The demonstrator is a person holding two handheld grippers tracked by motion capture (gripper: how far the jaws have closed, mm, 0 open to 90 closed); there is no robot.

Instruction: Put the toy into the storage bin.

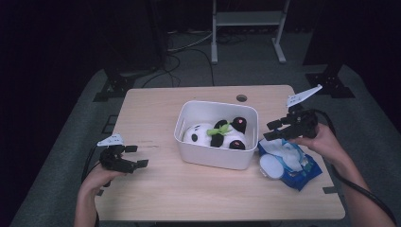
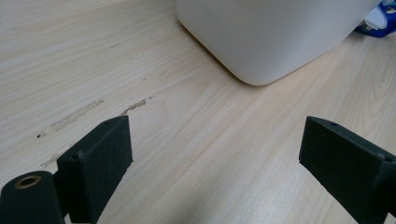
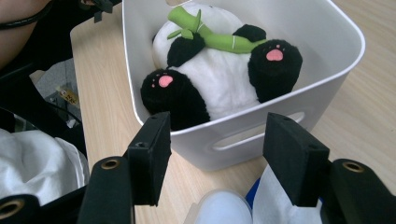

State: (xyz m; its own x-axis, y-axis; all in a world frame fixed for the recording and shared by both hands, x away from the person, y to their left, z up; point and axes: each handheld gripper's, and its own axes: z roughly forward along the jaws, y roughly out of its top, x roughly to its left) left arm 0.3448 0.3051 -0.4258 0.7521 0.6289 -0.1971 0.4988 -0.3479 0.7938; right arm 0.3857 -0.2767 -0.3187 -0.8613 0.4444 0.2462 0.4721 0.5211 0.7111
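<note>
Right gripper [image 3: 212, 154] nearest the lens: jaws parted about halfway, nothing held, aimed past wet-wipe pack [image 1: 289, 163] toward white bin [image 1: 187, 137], likely for a wipe. Plush panda [image 3: 219, 74] lies inside the bin. Left gripper [image 1: 133, 156], at bin's 8 o'clock, wide open, empty, parked clear.

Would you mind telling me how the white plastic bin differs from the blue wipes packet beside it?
The white plastic bin is rigid and stands upright with tall walls; the blue wipes packet is soft, crinkled and lies flat. The bin holds a black-and-white panda plush; the packet shows white tissue at its open top, its round white lid flipped aside. The bin is larger. Both rest on the light wooden table.
</note>
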